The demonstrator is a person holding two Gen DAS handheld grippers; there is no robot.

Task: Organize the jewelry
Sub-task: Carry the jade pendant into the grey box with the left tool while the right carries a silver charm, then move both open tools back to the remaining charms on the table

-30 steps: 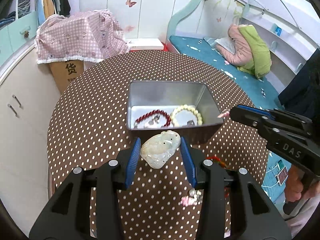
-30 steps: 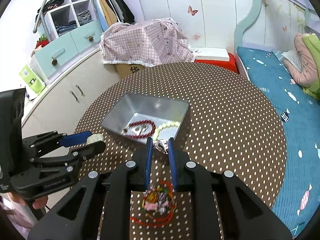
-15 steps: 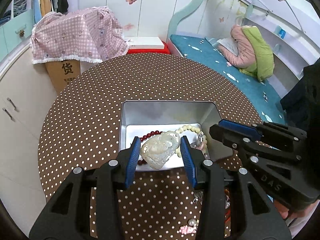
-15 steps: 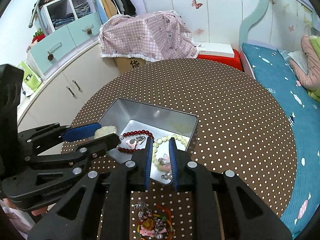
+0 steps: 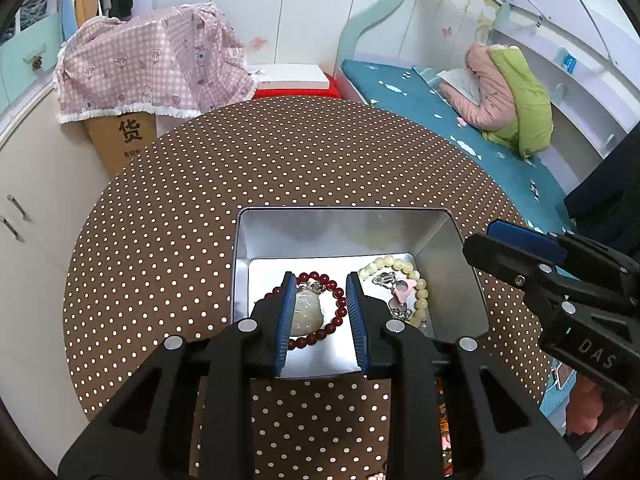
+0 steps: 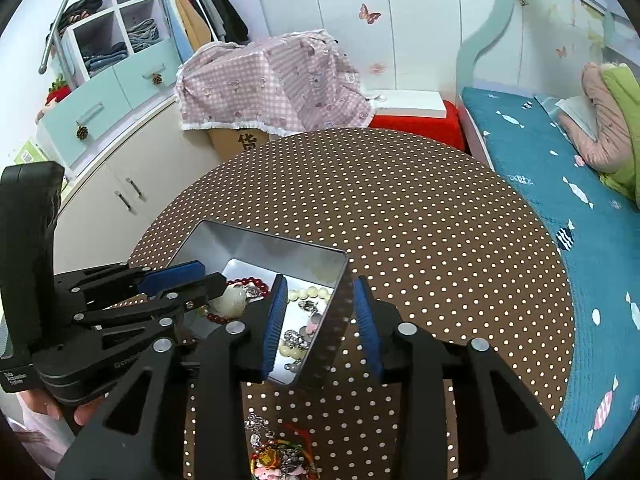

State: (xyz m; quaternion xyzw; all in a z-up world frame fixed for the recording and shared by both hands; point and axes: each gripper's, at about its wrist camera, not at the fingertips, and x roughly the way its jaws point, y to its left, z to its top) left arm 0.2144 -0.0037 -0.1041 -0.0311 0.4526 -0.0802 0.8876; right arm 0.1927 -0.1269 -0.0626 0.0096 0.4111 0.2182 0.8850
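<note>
The jade pendant (image 5: 306, 314) now lies on the floor of the metal tin (image 5: 344, 216), inside the loop of the red bead bracelet (image 5: 338, 312). 1 second ago we carried it clamped in the left gripper (image 5: 320, 300) above the dotted tablecloth (image 5: 280, 160), short of the tin. Now the pendant rests against the left pad, with clear space between it and the right pad, so we read it as released. The jaws are closing at this moment with the pendant between them; they stand apart, not pressing on it from both sides.

The right gripper (image 6: 320, 304) has changed too. 1 second ago its jaws were nearly together on a small charm with a chain; now they are opening and hold nothing. They straddle the tin's near wall, 1 pad inside and 1 outside. The pink charm (image 5: 402, 288) and its silver chain lie on the cream bead bracelet (image 5: 416, 280) at the tin's right side.

For the task, this means 2 more pieces are in the tin, which now holds 4. We judge this pair of drops done. A tangle of colourful trinkets (image 6: 280, 456) on red cord lies on the cloth just below the right gripper, outside the tin, so that looks like the next pickup. Both grippers need to lift clear of the tin without snagging the beads.
</note>
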